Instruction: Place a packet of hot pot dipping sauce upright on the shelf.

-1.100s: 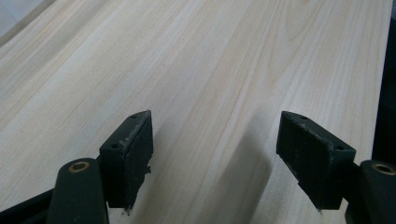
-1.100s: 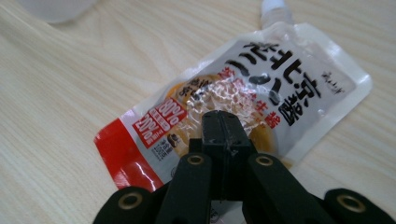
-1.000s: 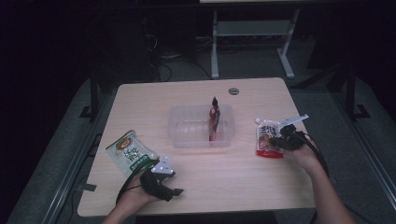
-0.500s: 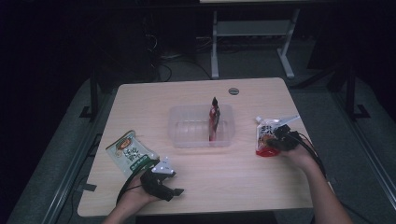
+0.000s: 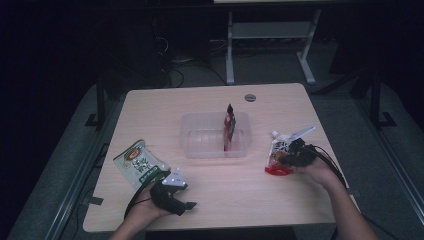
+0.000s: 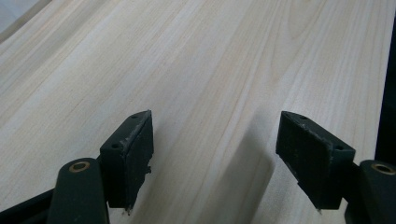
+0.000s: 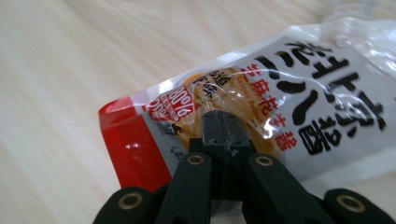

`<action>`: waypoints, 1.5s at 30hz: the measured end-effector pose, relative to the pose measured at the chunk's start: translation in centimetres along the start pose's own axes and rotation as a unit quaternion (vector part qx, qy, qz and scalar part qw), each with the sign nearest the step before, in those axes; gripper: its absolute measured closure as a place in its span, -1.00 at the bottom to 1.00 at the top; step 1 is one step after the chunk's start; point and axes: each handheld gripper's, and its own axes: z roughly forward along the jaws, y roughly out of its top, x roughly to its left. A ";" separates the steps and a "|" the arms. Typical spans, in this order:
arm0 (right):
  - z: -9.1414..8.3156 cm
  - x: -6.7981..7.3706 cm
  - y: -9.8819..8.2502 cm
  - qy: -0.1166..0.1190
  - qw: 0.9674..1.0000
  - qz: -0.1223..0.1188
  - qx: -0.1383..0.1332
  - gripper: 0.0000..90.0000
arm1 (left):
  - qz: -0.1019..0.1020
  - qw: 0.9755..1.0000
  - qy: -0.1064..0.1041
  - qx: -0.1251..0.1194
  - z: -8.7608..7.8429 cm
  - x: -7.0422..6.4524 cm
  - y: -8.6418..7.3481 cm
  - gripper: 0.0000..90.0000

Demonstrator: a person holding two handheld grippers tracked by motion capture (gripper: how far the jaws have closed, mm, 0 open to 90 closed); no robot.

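My right claw point(image 7: 227, 122) is pressed together, its tips resting on the clear film of the white and red sauce packet point(image 7: 261, 107) that lies flat on the tabletop point(image 7: 70, 70). The packet stretches out ahead of the claw and off to its right, with its red end just to the claw's left. From above, the same claw point(image 5: 291, 155) sits over the packet point(image 5: 278, 156), with the clear plastic container point(image 5: 205, 135) well off to its left, a slim red packet point(image 5: 229, 127) standing inside. My left claw point(image 6: 215, 154) hangs spread wide over bare wood, nothing between its jaws; the green snack bag point(image 5: 139, 162) lies just beside it.
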 end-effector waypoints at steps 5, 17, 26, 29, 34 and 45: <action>0.5 1.3 0.4 0.030 0.999 -0.021 -0.002 1.00 | 0.001 1.000 0.000 -0.001 0.0 0.0 0.0 -0.40; 2.1 5.4 1.8 0.102 0.992 -0.079 0.000 1.00 | 0.001 1.000 0.001 0.000 0.0 0.0 0.0 -0.40; 3.2 8.8 3.0 0.130 0.983 -0.133 0.003 1.00 | 0.001 1.000 0.001 -0.001 0.0 0.0 0.0 -0.40; 2.7 8.4 3.0 0.125 0.984 -0.123 -0.002 1.00 | 0.002 1.000 0.002 0.000 -0.1 0.0 0.0 -0.40; 0.6 5.3 2.3 0.088 0.993 -0.073 -0.027 1.00 | 0.001 1.000 0.002 0.000 -0.2 0.1 -0.1 -0.40; -0.9 -0.2 -0.3 0.040 0.999 0.016 -0.028 1.00 | 0.002 1.000 0.001 0.000 0.0 0.0 0.0 -0.40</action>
